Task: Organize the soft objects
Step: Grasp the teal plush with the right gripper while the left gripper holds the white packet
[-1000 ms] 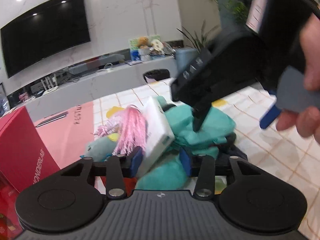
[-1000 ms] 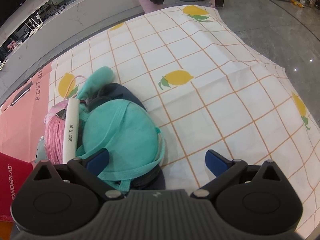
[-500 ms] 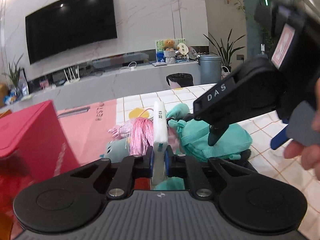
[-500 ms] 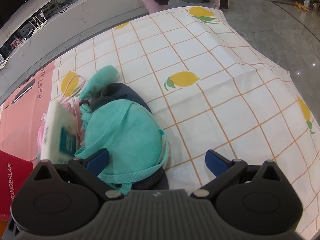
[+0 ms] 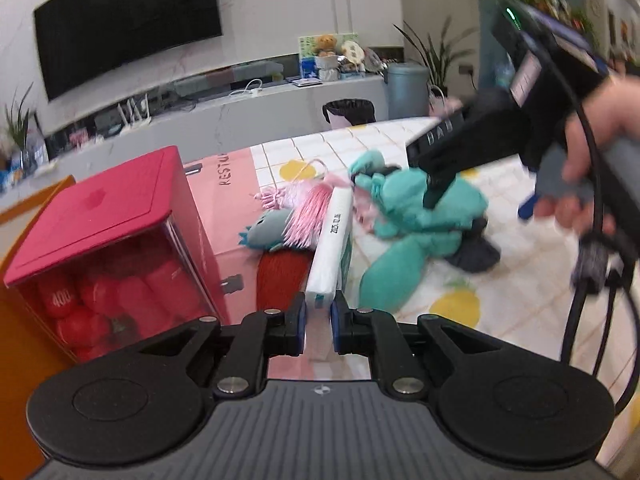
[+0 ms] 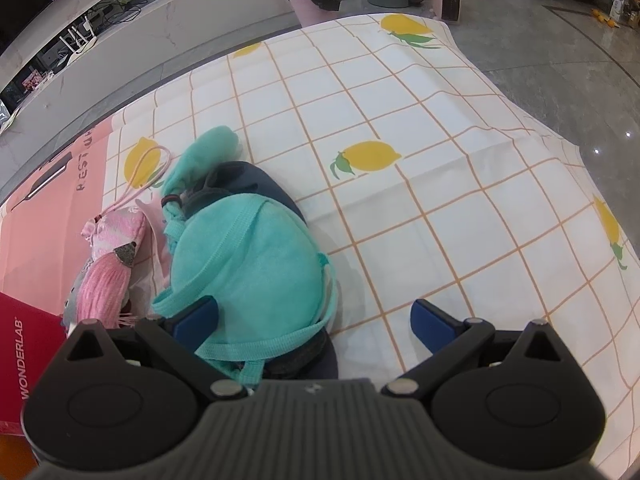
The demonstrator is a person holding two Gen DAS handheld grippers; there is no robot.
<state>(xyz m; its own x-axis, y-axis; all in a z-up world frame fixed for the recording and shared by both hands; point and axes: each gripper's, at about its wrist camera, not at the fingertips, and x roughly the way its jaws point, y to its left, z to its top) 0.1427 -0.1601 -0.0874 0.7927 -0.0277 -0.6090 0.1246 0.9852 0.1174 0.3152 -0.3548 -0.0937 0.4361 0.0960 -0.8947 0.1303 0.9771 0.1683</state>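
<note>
My left gripper (image 5: pixel 318 322) is shut on a white tissue pack (image 5: pixel 330 254) and holds it up above the table, edge-on. Beyond it lies a pile of soft things: a teal plush bag (image 5: pixel 416 208), a pink tasselled pouch (image 5: pixel 304 204), a grey-blue plush (image 5: pixel 266 230) and a red soft item (image 5: pixel 280 276). My right gripper (image 6: pixel 314 320) is open and hovers over the teal plush bag (image 6: pixel 248 256); its left finger is by the bag's strap. The pink pouch (image 6: pixel 110 264) lies left of the bag. A dark blue cloth (image 6: pixel 260 182) lies under the bag.
A red-lidded clear box (image 5: pixel 108 248) with red items inside stands at the left; its corner shows in the right wrist view (image 6: pixel 24 344). The lemon-print tablecloth (image 6: pixel 400 208) covers the table, with its edge at the right. A pink mat (image 6: pixel 44 208) lies at the left.
My left gripper has lifted the tissue pack away from the pile and drawn back toward the red box. The pack is gone from the right wrist view. The right gripper has stayed open over the teal bag.
</note>
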